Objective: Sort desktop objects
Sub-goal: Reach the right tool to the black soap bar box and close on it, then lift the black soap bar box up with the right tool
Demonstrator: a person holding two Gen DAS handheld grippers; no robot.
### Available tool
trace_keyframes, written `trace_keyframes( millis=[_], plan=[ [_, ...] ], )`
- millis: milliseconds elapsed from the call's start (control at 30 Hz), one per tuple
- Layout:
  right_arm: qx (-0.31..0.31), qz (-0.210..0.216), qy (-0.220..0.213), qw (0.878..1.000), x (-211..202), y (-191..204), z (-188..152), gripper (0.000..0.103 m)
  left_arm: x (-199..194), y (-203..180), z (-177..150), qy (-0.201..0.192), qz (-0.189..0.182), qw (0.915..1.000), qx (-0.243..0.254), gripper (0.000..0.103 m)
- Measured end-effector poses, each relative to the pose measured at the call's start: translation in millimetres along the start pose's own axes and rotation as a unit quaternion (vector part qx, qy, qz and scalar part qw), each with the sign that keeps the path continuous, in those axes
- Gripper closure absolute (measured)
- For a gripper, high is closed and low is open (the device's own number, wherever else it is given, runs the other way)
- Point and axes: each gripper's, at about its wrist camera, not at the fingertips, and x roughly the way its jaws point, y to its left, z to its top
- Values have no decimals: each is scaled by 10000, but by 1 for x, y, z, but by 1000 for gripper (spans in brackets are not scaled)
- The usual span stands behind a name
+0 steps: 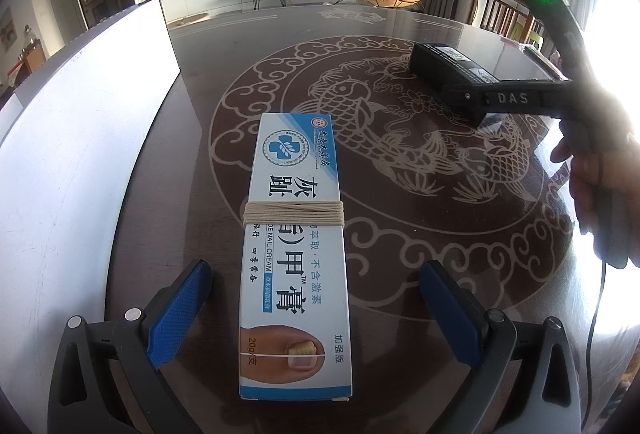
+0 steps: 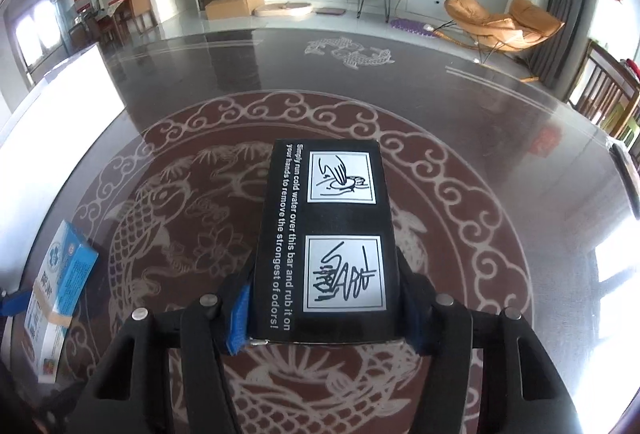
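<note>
1. Right gripper [image 2: 326,318]: jaws drawn in against both long sides of the black box [image 2: 326,234], blue pads flush to its near end. No gap shows on either side, so I read it as clamped on the box. In the left wrist view the same box [image 1: 448,70] sits under that gripper [image 1: 478,100], on the far right part of the table.

2. Whether the black box rests on the table or is a little off it cannot be told from these views.

3. Left gripper [image 1: 308,306]: jaws apart, one pad on each side of the white-and-blue cream box [image 1: 296,254], clear space between each pad and the carton. Nothing is held.

4. Cream box lies flat on the glass-topped table [image 1: 400,234], long axis running away from the gripper, string wound round its middle. In the right wrist view it [image 2: 60,294] lies well to the left of the black box.

5. A white board [image 1: 80,154] stands along the left edge of the table.

6. Step in hand, as judged: grasp of the black box just secured; cream box lined up but not yet gripped.

7. Next move calls for: lifting the black box level, since the grip is at one end and the far end may droop. Left jaws need to close squarely on the carton's long sides. The sorting spot is not visible.
</note>
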Motion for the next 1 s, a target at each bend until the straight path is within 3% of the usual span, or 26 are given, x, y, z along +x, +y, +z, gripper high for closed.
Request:
trace_keyframes(
  millis=[167, 567, 600, 733, 900, 1000],
  plan=[
    [-76, 84, -87, 9999, -14, 1, -24, 44, 0, 0, 0, 0, 0, 10000, 0, 0],
    [-282, 212, -298, 9989, -89, 11, -144, 43, -1, 0, 0, -1, 2, 10000, -6, 0],
    [-248, 198, -294, 9991, -90, 11, -148, 40, -1, 0, 0, -1, 3, 10000, -5, 0],
    [-100, 157, -164, 9997, -89, 7, -152, 13, -1, 0, -1, -2, -7, 10000, 5, 0],
    [-211, 195, -120, 9995, -87, 11, -151, 10, -2, 2, 0, 65, -154, 9995, 267, 0],
    [-159, 261, -147, 9994, -88, 10, -152, 10, 3, 4, 12, 496, -243, 9975, 441, 0]
  ],
)
